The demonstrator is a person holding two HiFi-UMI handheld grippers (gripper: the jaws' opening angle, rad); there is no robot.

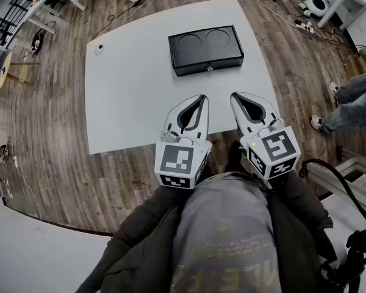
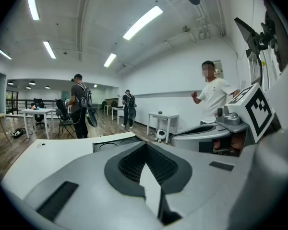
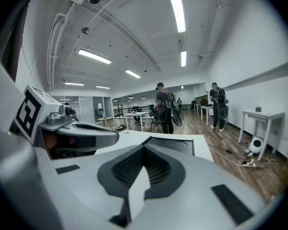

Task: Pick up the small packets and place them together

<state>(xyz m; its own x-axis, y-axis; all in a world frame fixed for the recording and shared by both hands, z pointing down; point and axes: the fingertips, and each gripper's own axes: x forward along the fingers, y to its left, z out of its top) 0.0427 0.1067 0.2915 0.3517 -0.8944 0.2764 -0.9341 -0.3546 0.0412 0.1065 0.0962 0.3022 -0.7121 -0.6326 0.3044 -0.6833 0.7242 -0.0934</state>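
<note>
No small packets show in any view. A black box (image 1: 205,49) with two round recesses lies at the far side of the white table (image 1: 128,102); its edge also shows as the black box (image 2: 114,144) and the black box (image 3: 175,144) beyond the jaws. A small pale object (image 1: 99,49) sits near the table's far left corner; what it is I cannot tell. My left gripper (image 1: 202,98) (image 2: 145,144) and right gripper (image 1: 234,95) (image 3: 145,146) hover side by side over the table's near edge. Both are shut, tips touching, nothing between them.
Wooden floor surrounds the table. A person's legs (image 1: 352,99) stand at the right, with a power strip and cables (image 1: 302,23) at the back right. A person in a white shirt (image 2: 213,97) and others with backpacks (image 3: 164,107) stand beyond. More tables (image 2: 162,119) line the wall.
</note>
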